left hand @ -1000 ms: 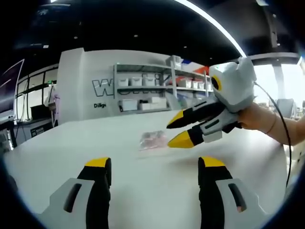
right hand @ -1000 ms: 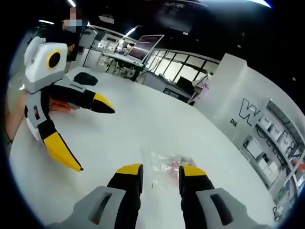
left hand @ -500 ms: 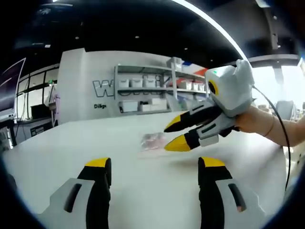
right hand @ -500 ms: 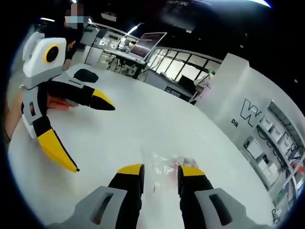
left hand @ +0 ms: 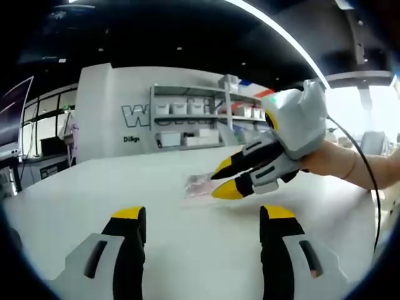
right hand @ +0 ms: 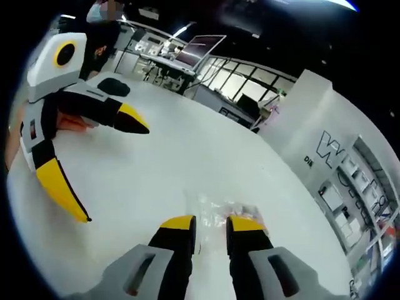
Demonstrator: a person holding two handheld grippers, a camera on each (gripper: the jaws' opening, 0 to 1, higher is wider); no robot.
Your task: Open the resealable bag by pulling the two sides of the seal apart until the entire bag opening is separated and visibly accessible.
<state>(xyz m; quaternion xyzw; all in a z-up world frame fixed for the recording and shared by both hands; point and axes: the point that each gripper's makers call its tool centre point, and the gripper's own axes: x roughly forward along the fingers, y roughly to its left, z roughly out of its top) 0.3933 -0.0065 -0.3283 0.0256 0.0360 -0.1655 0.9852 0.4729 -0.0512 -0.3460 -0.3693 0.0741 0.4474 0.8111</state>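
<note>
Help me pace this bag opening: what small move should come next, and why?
Probably ease the right tongs forward and shut them on the resealable bag's near edge. The jaws straddle it slightly open, while the left tongs hang wide open, apart from it.

1. The right gripper (right hand: 209, 223) points at a clear resealable bag (right hand: 226, 211) lying flat on the white table (right hand: 156, 162), its yellow-tipped jaws slightly apart.
2. The left gripper (right hand: 103, 165) enters from the left with its jaws spread wide.
3. A laptop (right hand: 197, 50) stands on a desk behind.
</note>
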